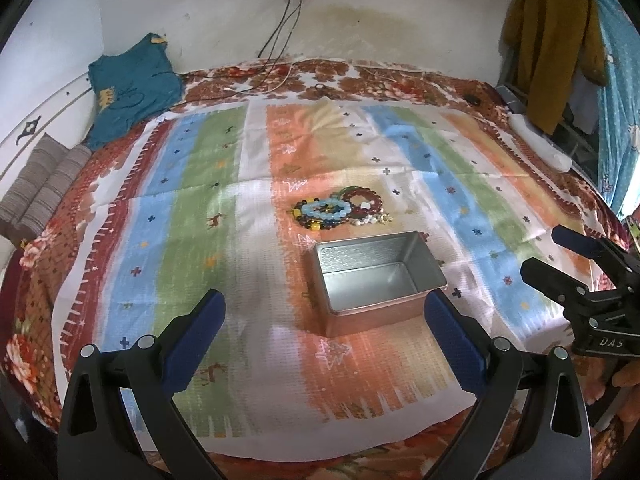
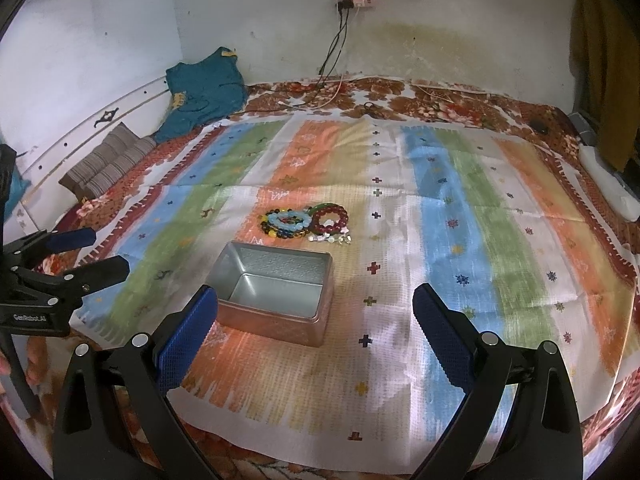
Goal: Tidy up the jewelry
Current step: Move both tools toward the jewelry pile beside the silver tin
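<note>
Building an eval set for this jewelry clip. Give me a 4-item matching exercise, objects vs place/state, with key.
Things:
1. tin
2. bracelets
3. teal shirt
4. left gripper

Place or state:
A. heaped on the striped cloth just beyond the tin
B. open, holding nothing
C. lying against the wall at the far left corner
D. lidless, with nothing inside, nearest the grippers

Pairs: 1-D, 2-A, 3-C, 4-B
</note>
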`<action>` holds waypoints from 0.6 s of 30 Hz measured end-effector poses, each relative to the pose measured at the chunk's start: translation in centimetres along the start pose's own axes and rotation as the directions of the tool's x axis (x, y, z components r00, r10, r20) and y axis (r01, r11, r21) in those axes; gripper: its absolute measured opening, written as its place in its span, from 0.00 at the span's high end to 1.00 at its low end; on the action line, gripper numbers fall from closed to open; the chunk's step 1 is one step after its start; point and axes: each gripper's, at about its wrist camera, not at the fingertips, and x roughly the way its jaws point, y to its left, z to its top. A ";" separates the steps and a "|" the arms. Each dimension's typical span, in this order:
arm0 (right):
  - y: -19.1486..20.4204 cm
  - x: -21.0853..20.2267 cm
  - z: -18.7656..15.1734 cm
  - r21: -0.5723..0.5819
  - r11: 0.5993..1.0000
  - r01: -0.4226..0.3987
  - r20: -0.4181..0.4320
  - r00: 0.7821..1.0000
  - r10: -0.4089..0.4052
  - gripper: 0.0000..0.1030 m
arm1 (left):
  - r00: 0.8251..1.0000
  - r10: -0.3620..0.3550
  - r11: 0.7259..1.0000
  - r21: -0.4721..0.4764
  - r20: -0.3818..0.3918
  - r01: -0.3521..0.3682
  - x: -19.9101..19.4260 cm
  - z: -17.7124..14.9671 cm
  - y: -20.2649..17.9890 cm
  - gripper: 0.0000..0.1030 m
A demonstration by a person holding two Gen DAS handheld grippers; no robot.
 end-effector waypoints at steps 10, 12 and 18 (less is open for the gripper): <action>-1.4 2.0 1.8 0.004 0.998 0.057 -0.033 0.998 -0.056 0.04 | 0.999 0.011 0.999 -0.051 -0.040 -0.013 2.2 2.2 1.4 0.05; -1.6 2.6 2.4 0.002 0.998 0.065 -0.042 0.997 -0.065 0.04 | 0.999 0.012 0.999 -0.043 -0.049 -0.014 2.7 2.6 1.3 0.05; -2.3 4.5 4.4 0.014 0.996 0.084 -0.055 0.995 -0.083 0.04 | 0.997 0.033 0.998 -0.052 -0.075 -0.037 4.5 4.5 1.6 0.05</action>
